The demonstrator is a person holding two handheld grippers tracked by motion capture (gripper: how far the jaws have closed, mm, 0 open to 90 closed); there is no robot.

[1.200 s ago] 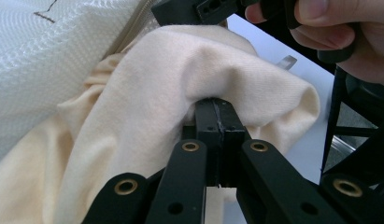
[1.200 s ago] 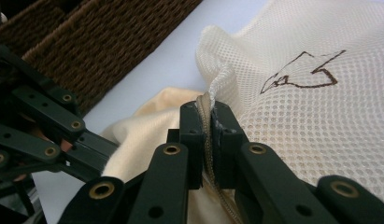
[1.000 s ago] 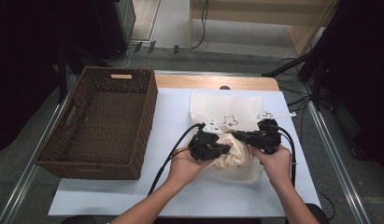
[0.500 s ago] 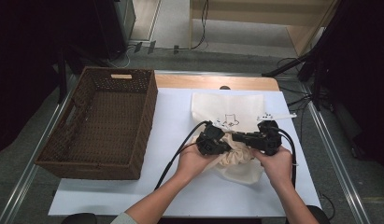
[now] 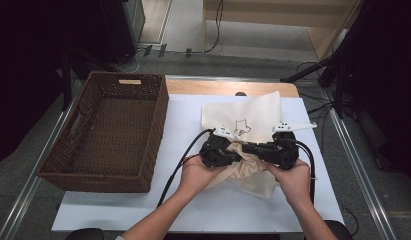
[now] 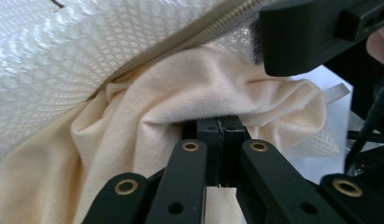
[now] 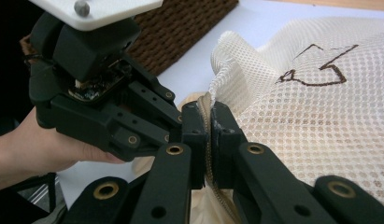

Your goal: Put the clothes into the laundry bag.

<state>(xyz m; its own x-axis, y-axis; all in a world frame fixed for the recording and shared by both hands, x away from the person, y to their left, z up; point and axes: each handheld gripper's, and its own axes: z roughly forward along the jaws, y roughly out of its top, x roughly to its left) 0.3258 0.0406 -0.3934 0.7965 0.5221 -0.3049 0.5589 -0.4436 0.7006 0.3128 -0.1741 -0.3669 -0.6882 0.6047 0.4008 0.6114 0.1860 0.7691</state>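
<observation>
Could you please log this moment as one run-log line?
left gripper: shut on cream cloth | right gripper: shut on white mesh zip bag edge | woven brown basket: beside

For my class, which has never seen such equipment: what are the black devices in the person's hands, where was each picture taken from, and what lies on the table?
A person holds a black two-jaw tool in each hand: the left hand-held gripper and the right hand-held gripper. The high view looks down on the table; the other two come from cameras riding on each gripper. On the white table lie a brown wicker basket and a white mesh laundry bag with cream cloth at its opening. The left jaws are shut on the cloth. The right jaws are shut on the bag's zipper edge.
</observation>
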